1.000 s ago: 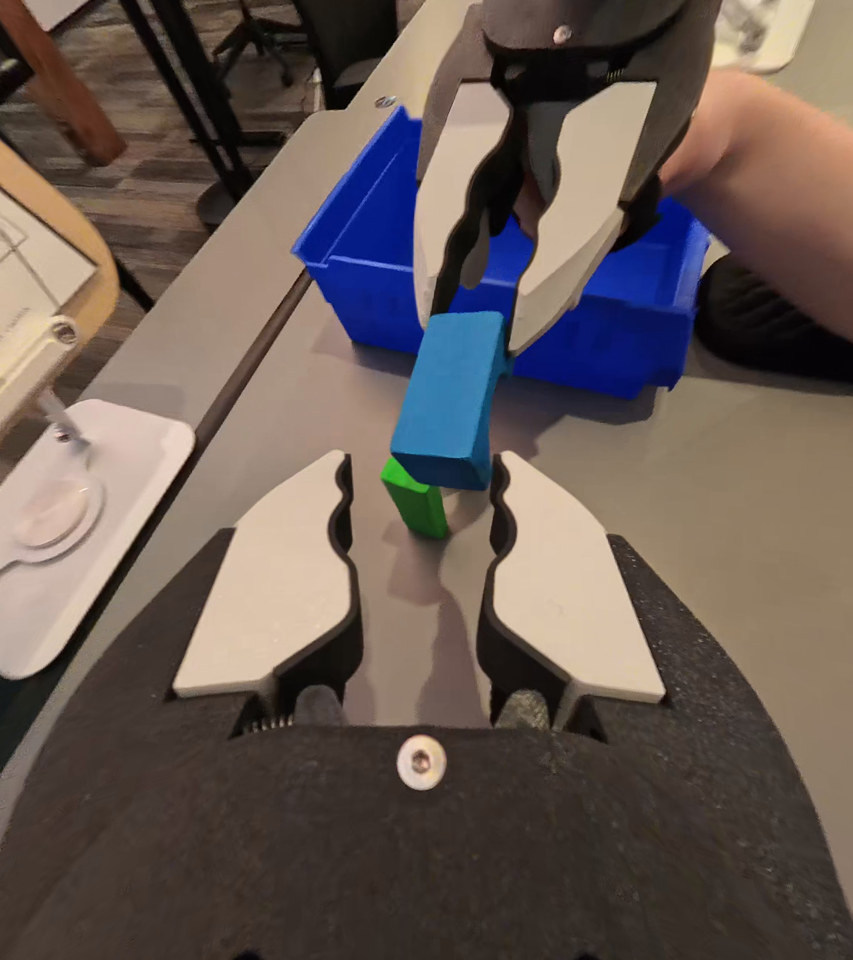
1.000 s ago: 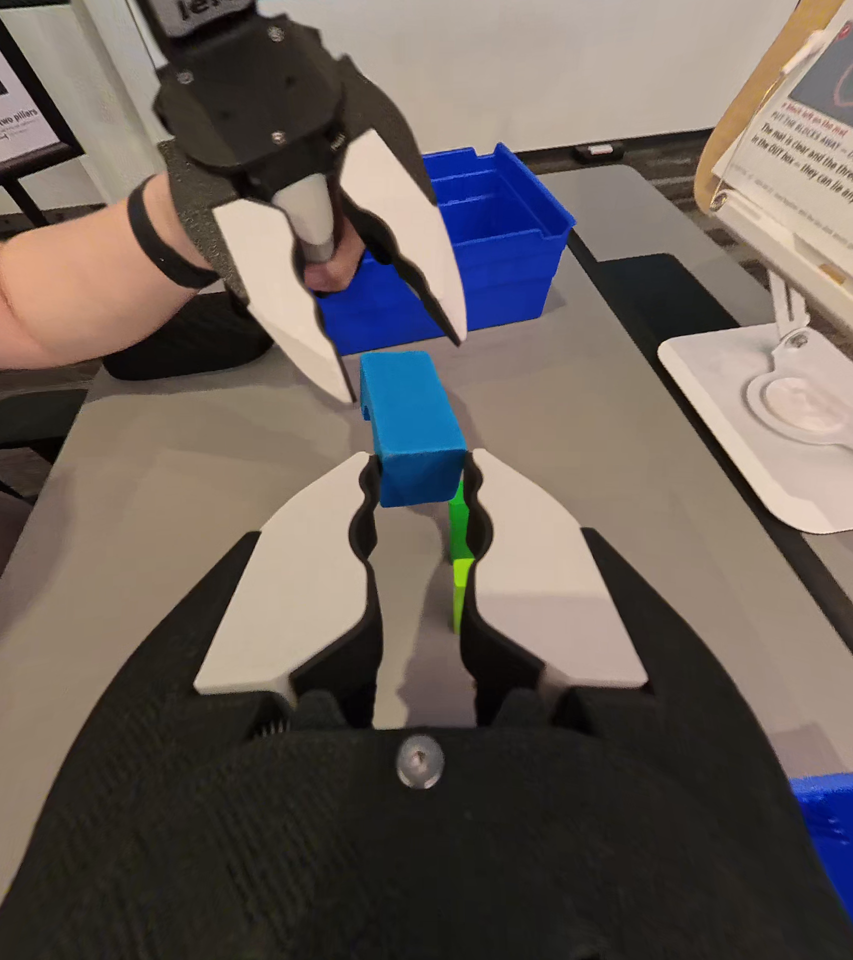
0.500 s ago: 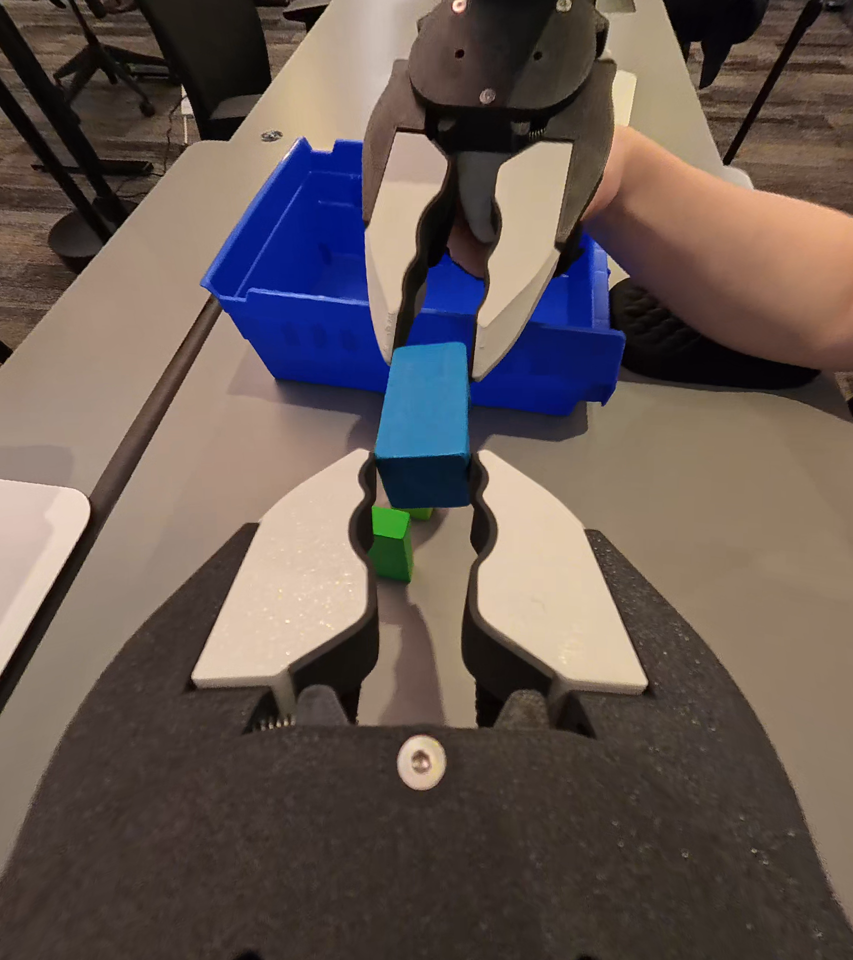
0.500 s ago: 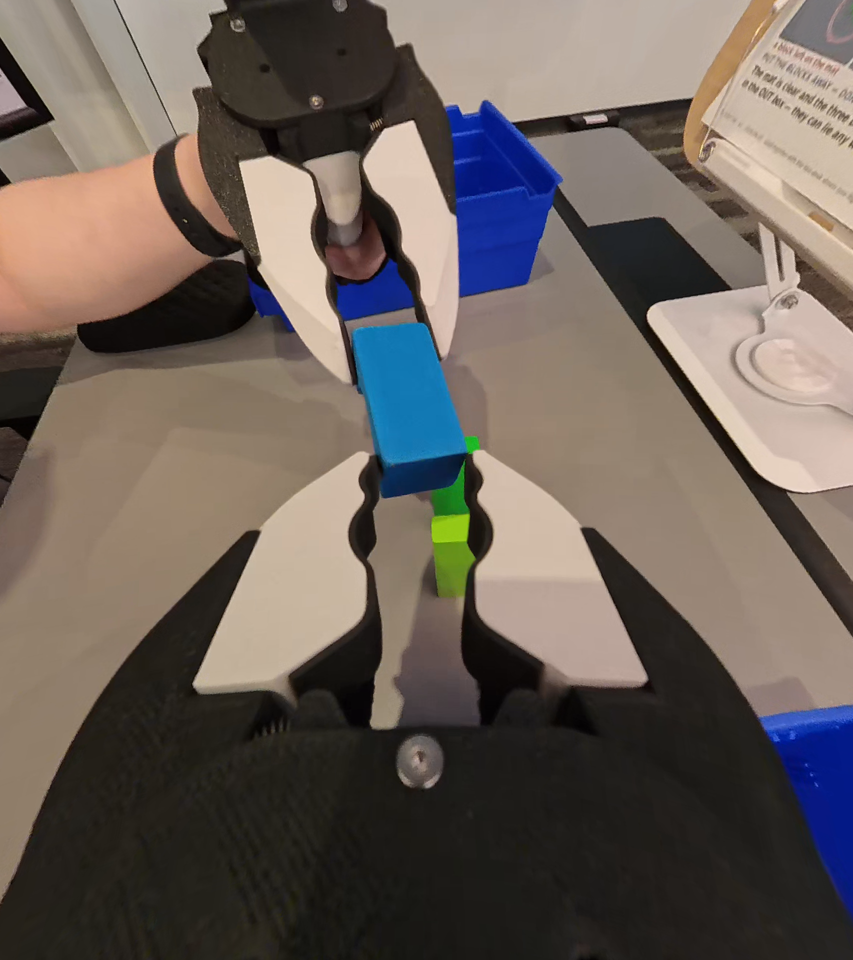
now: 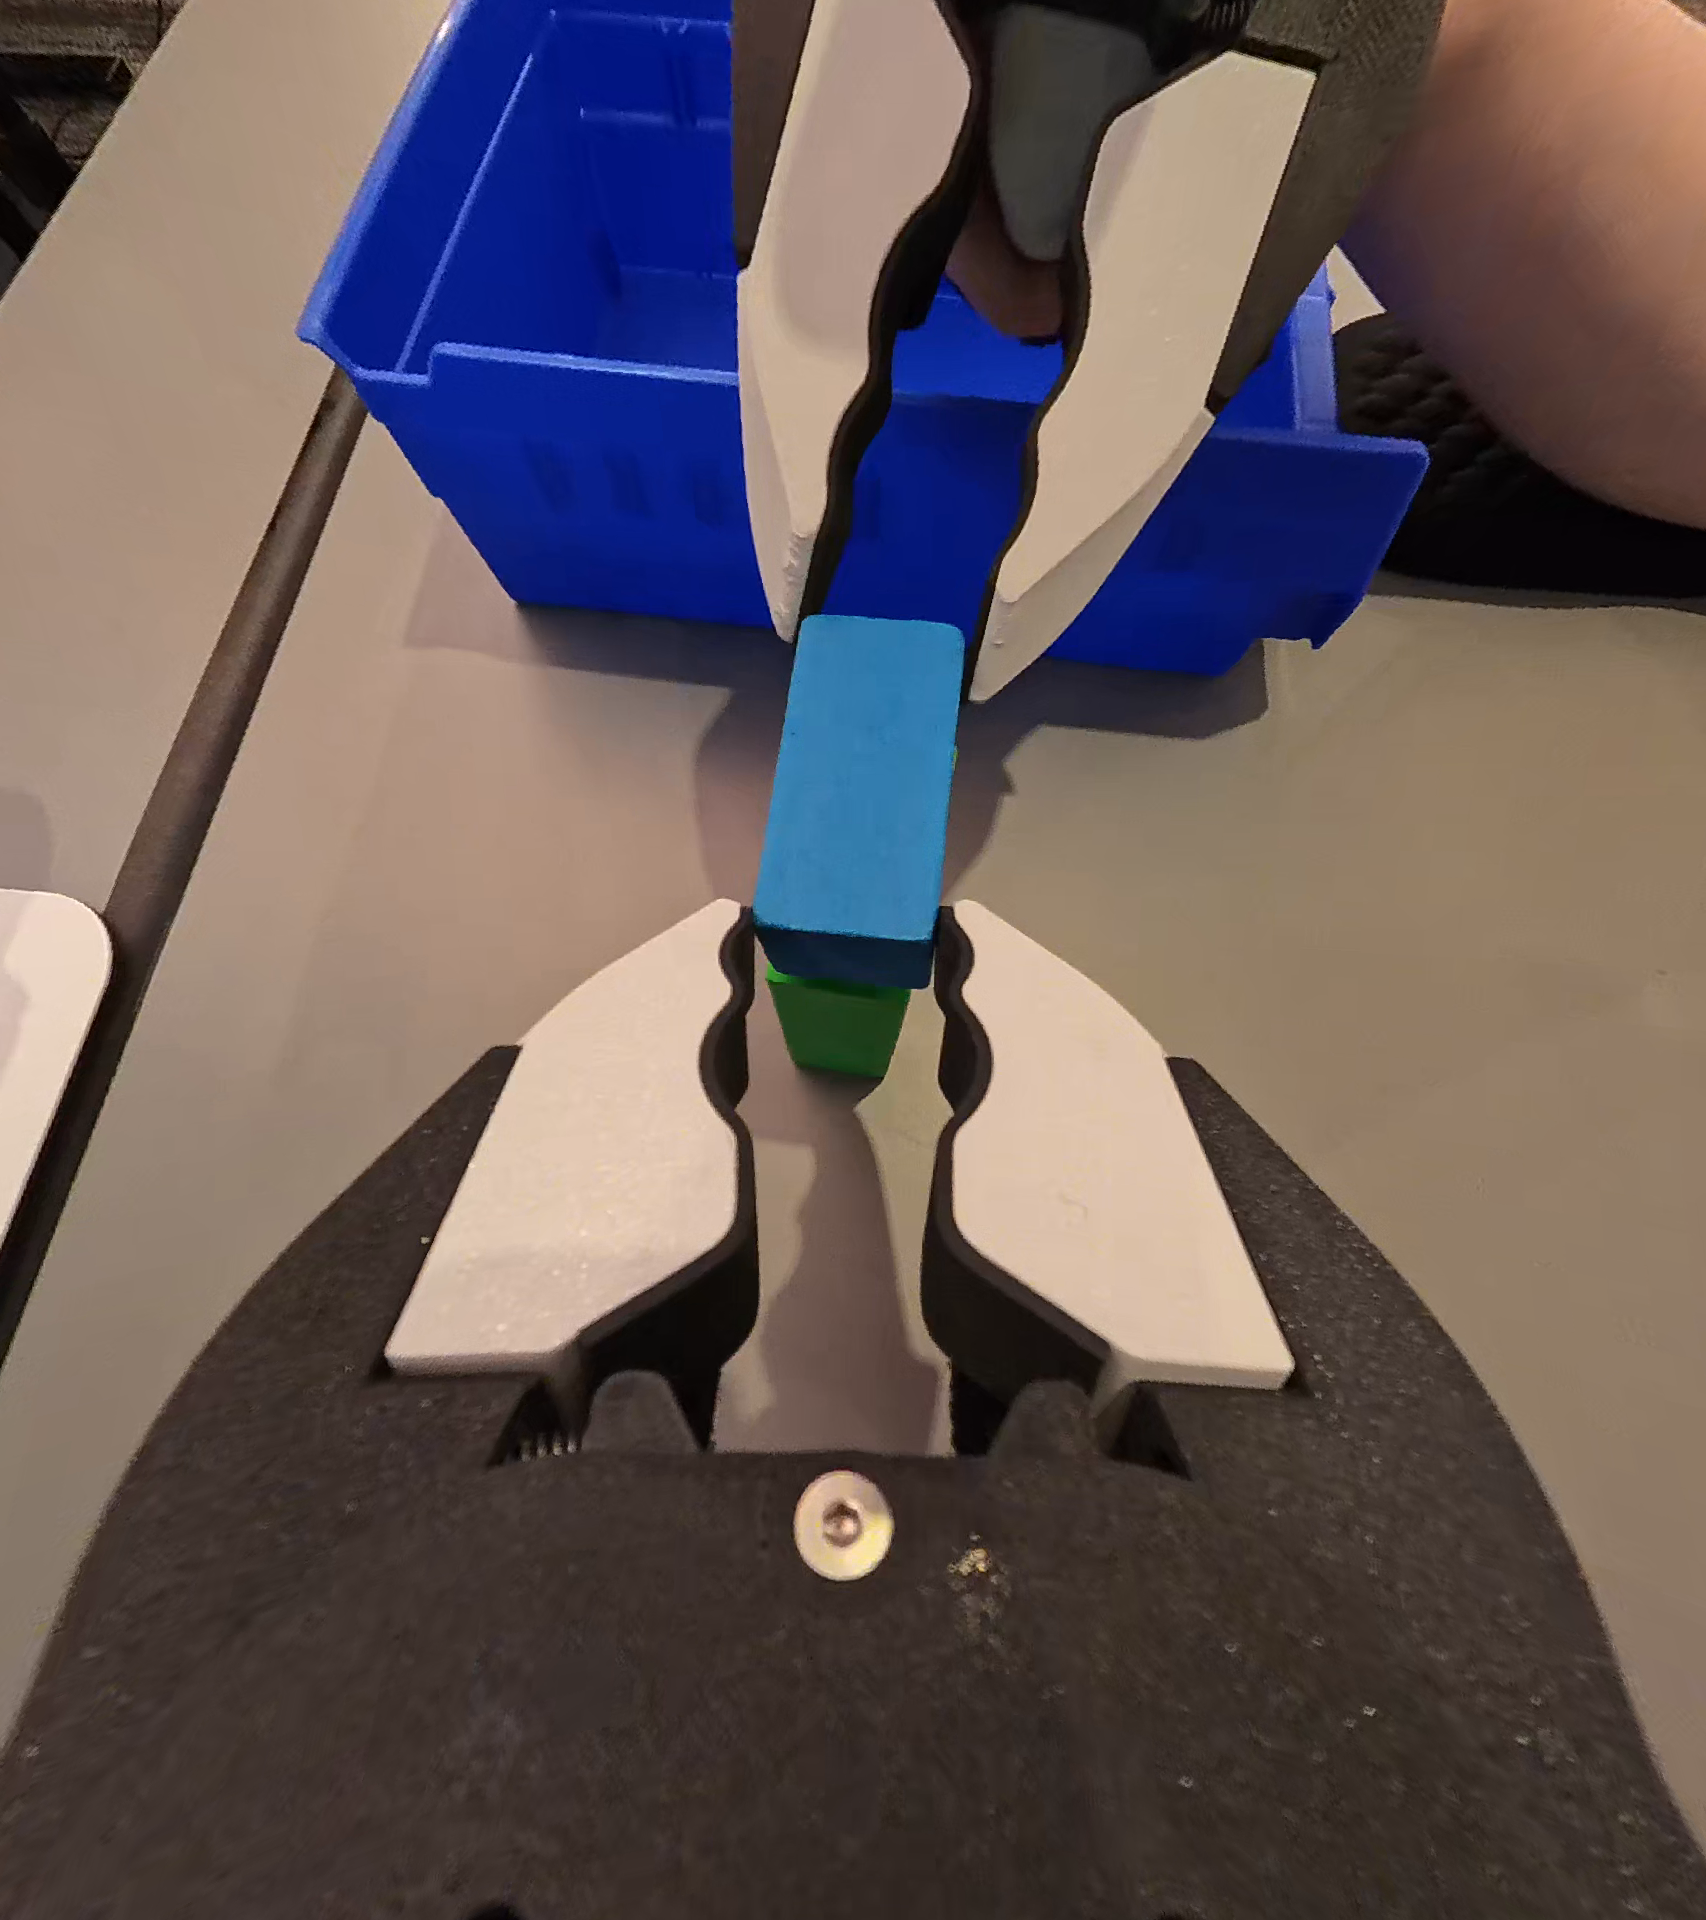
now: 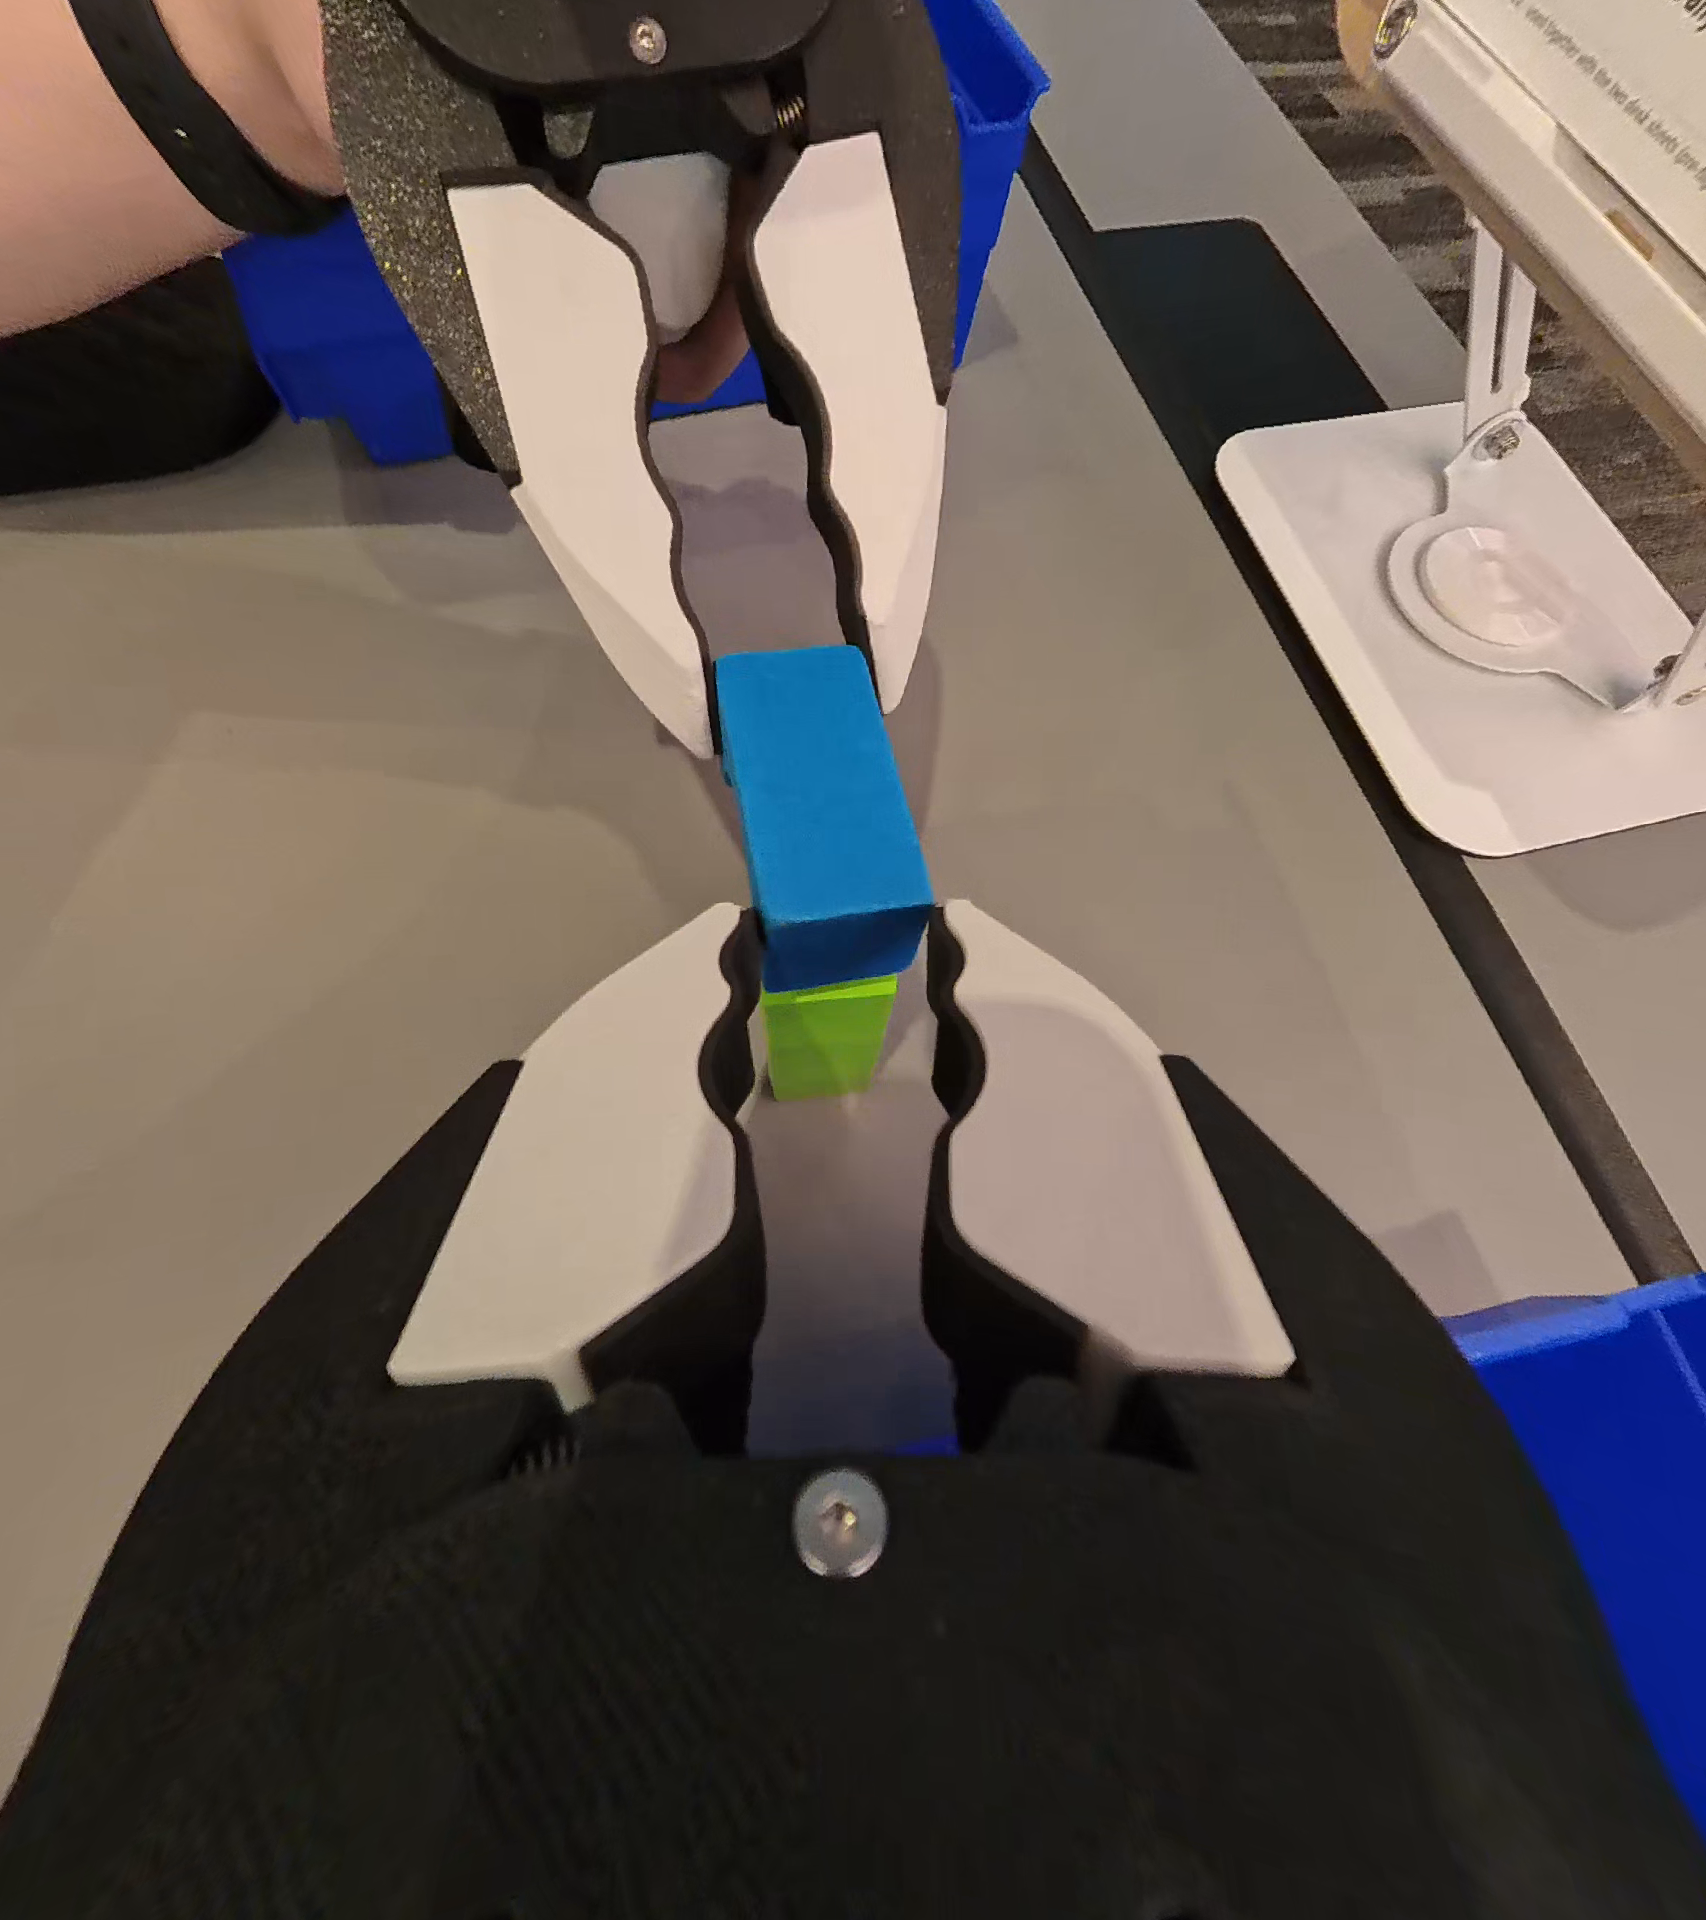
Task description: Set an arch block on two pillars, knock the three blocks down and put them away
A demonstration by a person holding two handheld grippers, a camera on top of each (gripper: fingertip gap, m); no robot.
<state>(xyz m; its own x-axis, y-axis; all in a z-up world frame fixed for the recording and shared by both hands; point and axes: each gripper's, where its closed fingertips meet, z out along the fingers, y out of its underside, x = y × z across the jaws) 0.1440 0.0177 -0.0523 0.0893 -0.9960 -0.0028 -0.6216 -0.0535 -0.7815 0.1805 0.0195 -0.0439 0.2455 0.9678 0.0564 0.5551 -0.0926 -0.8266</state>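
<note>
The blue arch block [image 5: 859, 790] lies level between my two grippers, which face each other. My left gripper [image 5: 844, 935] is shut on its near end, and my right gripper [image 5: 880, 644] on its far end. A green pillar [image 5: 836, 1029] stands upright right under the near end. In the right wrist view my right gripper [image 6: 838, 935] grips the arch block [image 6: 823, 800] above a second green pillar [image 6: 828, 1039], with my left gripper [image 6: 792, 696] on the far end. In each view the block hides the far pillar.
A blue bin [image 5: 620, 416] stands behind the right gripper on the grey table [image 5: 1348, 935]. It also shows in the right wrist view [image 6: 989, 135]. A second blue bin [image 6: 1659, 1507] is at my right. A white stand base [image 6: 1451, 644] with a sign sits across the table seam. My right fingertips sit around 5 cm from my left ones.
Both grippers have lowered the arch block and levelled it. It was tilted and off to one side of the green pillars; now it lies lined up on top of them.
</note>
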